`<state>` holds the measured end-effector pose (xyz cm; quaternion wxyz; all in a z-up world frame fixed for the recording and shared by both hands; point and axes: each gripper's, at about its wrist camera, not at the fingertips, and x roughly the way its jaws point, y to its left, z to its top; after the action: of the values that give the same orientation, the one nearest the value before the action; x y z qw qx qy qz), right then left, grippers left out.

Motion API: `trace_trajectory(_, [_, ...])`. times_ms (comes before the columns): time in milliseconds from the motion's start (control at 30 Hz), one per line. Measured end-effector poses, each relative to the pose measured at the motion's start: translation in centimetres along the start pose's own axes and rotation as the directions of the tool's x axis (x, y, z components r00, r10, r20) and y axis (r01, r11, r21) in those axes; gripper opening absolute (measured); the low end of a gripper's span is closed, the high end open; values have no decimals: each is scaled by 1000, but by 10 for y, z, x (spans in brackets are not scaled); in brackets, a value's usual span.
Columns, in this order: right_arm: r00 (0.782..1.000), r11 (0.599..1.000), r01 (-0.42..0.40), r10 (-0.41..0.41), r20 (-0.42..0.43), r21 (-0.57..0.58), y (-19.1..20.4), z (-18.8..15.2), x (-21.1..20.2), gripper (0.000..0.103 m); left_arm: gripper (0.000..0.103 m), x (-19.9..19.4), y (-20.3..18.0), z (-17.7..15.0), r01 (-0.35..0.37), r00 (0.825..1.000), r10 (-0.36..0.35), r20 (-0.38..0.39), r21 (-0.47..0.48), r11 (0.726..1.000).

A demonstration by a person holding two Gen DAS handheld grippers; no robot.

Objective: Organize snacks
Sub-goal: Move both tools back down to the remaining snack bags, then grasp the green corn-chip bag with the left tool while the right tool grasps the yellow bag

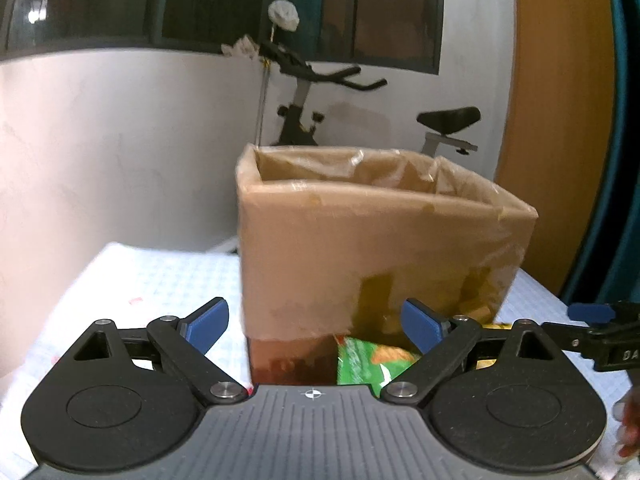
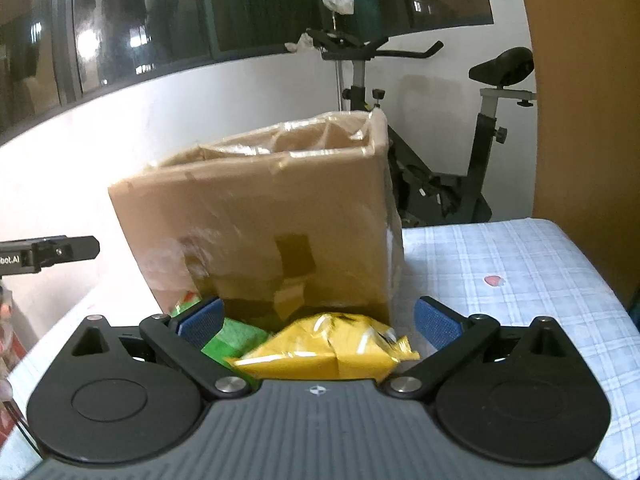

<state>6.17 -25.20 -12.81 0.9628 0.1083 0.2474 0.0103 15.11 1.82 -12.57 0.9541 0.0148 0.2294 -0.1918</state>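
Note:
A tall open cardboard box wrapped in clear tape stands on the table in front of both grippers; the right wrist view shows the box too. At its foot lie a green snack bag and a yellow snack bag; the green bag lies to the yellow one's left. My left gripper is open, its blue pads on either side of the box's near lower corner. My right gripper is open, with the yellow bag lying low between its fingers, untouched.
The table has a pale checked cloth. An exercise bike stands behind the box against a white wall under dark windows. The right gripper's finger shows at the left view's right edge, with a hand below it.

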Motion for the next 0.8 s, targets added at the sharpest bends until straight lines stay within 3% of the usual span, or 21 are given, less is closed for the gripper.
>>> trace_trajectory(300, [999, 992, 30, -34, -30, -124, 9, -26, 14, 102, 95, 22, -15, -34, 88, 993, -87, -82, 12, 996])
trace_trajectory(800, [997, 955, 79, -80, 7, -285, 17, -30, 23, 102, 95, 39, -12, -43, 113, 983, -118, -139, -49, 992])
